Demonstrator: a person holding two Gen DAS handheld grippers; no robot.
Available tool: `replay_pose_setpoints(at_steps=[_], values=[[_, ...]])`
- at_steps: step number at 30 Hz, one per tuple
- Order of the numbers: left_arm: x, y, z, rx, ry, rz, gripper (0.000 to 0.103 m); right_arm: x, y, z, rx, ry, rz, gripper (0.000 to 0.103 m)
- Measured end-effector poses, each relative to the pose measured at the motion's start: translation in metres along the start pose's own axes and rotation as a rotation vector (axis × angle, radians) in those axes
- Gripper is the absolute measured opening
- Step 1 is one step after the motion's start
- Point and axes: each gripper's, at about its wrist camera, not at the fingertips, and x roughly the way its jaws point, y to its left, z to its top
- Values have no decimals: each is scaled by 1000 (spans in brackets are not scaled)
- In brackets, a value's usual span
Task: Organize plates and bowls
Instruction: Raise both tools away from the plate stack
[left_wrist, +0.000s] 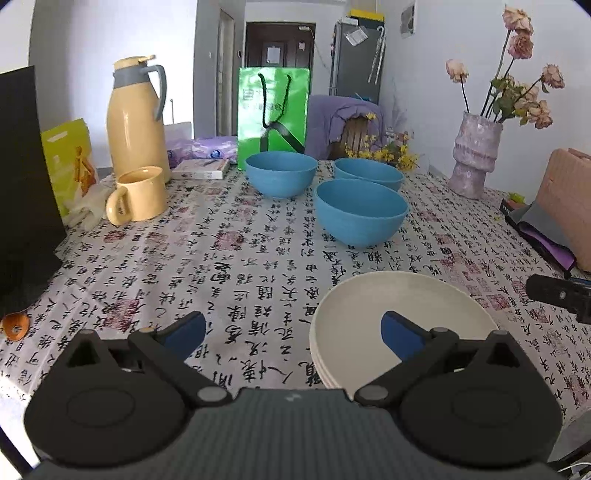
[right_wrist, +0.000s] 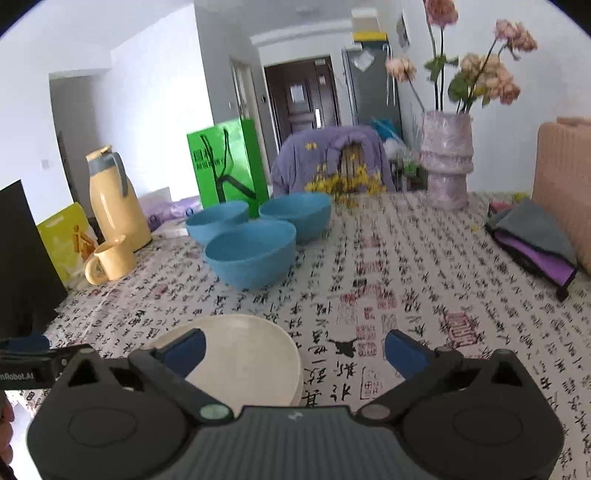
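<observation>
On the near part of the bench, covered in a cloth printed with calligraphy, sits a stack of cream plates. Above it the left hand-held gripper has its jaws spread wide with nothing between them; its right blue pad hangs over the stack's left part, and its left pad is over bare cloth. The right hand-held gripper is likewise spread wide and empty, its left pad over the right part of the same stack and its right pad over the cloth. The tip of the right tool also shows at the right edge of the left wrist view.

Farther back stand three blue bowls, upright and close together: one nearer, two behind it to the left and right. Whether they touch cannot be told.

To the far left are a yellow mug and a yellow thermos jug, with a green paper bag behind the bowls. At the far right stands a pale vase of dried roses, and a folded grey and purple cloth lies at the right edge.
</observation>
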Motion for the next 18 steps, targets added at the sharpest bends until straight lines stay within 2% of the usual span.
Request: replay_pose_setpoints(at_steps=[8,18], values=[[-28,9,-14,-18,-54,-3,103,-37,12,-17,8,-100,-23,103],[-56,18,-27,-35,-92,-29,103,-68,26,-38,-24,-124,-17,103]])
